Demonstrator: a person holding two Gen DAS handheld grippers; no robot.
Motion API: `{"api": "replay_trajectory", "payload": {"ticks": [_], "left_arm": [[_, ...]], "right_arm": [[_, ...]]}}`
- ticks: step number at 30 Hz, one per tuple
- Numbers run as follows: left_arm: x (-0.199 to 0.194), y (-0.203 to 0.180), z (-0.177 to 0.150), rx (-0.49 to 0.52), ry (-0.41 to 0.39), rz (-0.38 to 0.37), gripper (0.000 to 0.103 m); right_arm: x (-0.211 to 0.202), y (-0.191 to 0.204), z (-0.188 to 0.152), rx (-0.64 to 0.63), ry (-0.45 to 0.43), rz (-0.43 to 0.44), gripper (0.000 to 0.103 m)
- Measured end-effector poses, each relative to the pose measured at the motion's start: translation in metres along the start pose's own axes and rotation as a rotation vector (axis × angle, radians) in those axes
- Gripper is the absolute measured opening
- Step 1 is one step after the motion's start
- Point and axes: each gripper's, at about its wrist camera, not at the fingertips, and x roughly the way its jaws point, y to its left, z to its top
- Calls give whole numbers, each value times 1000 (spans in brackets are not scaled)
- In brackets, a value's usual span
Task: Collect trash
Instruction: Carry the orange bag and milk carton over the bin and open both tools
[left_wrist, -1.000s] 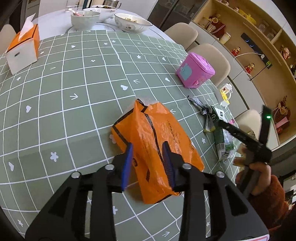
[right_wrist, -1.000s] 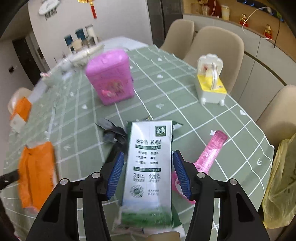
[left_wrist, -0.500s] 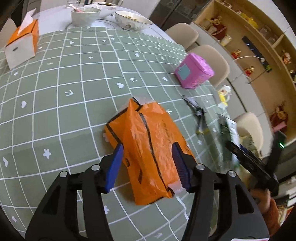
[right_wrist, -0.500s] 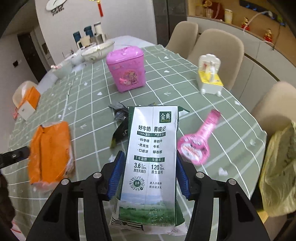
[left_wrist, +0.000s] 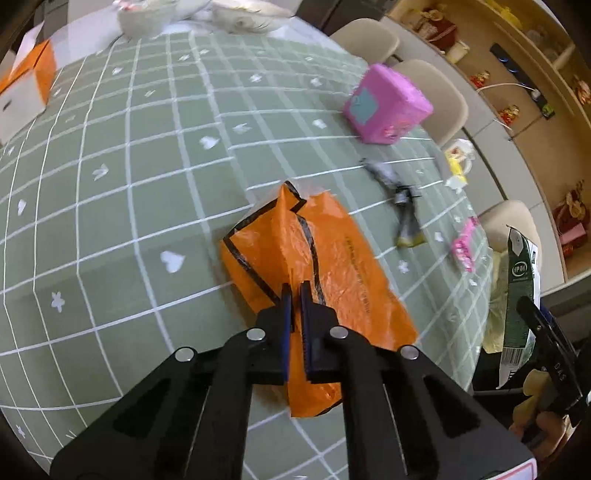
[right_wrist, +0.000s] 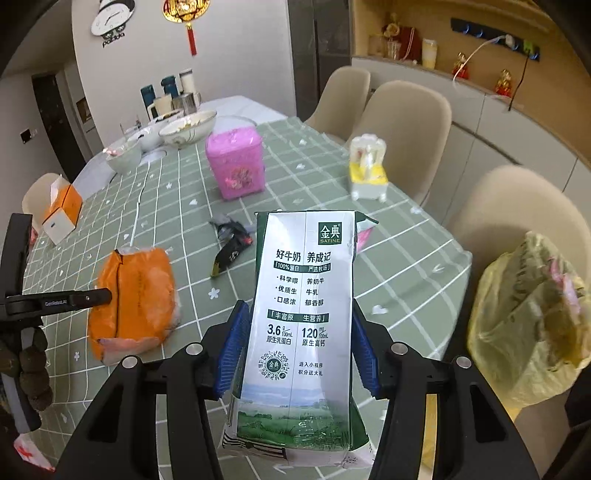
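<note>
Right gripper (right_wrist: 295, 345) is clamped on a milk carton (right_wrist: 304, 306), pads against both sides, carton upright and lifted clear of the table (right_wrist: 406, 266). A yellow bag (right_wrist: 532, 321) hangs just off the table's edge to the right, beside a chair; it looks like the trash bag, mouth not clearly visible.

Left gripper (left_wrist: 293, 291) has its fingers nearly together over the orange bag (left_wrist: 332, 266), which lies flat on the table. Whether a fold of film sits between the pads cannot be told.

Step in hand, by judgement: carrying the carton to the yellow bag. Next move calls for swinging right, getting over the bag's opening, then releasing.

Left on the table: black wrapper (right_wrist: 232, 247) and pink packet (left_wrist: 463, 245). Pink tin (right_wrist: 234, 168) and tissue box (right_wrist: 61, 206) probably stay.
</note>
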Motion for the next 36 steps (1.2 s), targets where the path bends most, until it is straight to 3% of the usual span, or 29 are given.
{"api": "replay_trajectory", "payload": {"ticks": [9,19,31,36], "left_arm": [[-42,-52,21,85,-119,-73,2],[-73,-159,45,245,-233,-209,1],[-71,-314,45,441,-269,-417,1],[-48,-375,44,490,-237,-482,1]], "right_arm": [[-64,-21,14,-26,-132,-77,50],[-123,-80,20,17,-233,-179,50],[-184,-193,2,165,-336,-317,50],[-201,-249,-18,255,-359,-375,50]]}}
